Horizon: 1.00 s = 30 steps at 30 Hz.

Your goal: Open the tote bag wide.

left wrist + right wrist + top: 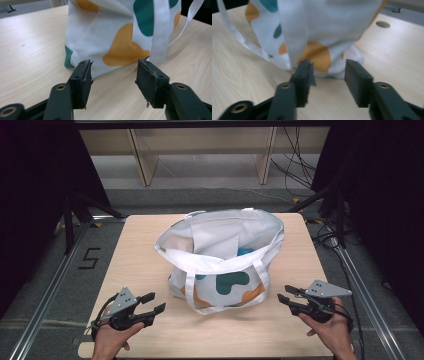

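White canvas tote bag (222, 262) stands mid-table (150, 245); your left gripper (152, 302) and right gripper (285, 299), near the front edge, gape half-wide, empty.

One tote bag (222, 262) is standing at the table's centre, white with teal and orange patches. Two straps are showing on it: one (227, 287) is hanging down its near face toward six o'clock, the other (220, 213) is lying over the far rim toward twelve o'clock. One teal item (245, 251) is peeking out from inside the bag; what it is cannot be told. Two grippers are being held over the table's near edge: the left gripper (156, 303) at seven o'clock, the right gripper (283, 294) at five o'clock. Two hands are carrying them, one each. One wooden table (145, 240) is bearing the bag. One round hole (383, 24) is showing in the tabletop in the right gripper view.
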Each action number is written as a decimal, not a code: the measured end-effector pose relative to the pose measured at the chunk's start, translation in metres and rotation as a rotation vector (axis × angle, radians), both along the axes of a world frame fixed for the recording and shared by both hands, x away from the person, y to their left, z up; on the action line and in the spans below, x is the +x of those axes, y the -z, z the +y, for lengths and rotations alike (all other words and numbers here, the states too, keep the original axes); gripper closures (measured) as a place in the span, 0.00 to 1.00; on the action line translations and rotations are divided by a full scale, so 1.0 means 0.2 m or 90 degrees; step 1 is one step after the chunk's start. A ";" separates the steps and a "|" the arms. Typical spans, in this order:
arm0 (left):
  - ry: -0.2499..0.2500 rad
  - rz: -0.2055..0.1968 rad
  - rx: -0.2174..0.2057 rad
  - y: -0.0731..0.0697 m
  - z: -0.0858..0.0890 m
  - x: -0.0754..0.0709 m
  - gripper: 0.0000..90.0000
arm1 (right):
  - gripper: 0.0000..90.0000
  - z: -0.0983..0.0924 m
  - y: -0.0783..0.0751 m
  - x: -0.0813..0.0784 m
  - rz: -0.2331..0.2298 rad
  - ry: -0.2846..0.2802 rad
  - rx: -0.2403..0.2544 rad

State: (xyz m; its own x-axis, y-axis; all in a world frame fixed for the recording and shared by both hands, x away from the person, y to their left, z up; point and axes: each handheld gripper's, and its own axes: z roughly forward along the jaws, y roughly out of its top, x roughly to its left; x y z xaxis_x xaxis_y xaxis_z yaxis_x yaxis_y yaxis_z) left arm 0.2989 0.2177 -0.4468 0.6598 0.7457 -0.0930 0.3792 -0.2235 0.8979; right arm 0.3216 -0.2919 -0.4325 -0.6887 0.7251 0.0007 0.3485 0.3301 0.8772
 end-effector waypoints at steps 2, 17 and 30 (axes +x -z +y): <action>0.004 -0.008 0.003 -0.05 0.00 0.00 0.63 | 0.73 0.01 -0.03 0.00 0.004 -0.006 0.003; 0.042 -0.056 -0.032 -0.37 -0.06 0.17 0.99 | 1.00 0.13 -0.47 0.22 -0.133 -0.042 -0.001; 0.029 -0.067 -0.002 -0.58 -0.14 0.44 0.99 | 1.00 0.18 -0.64 0.44 -0.147 -0.023 -0.016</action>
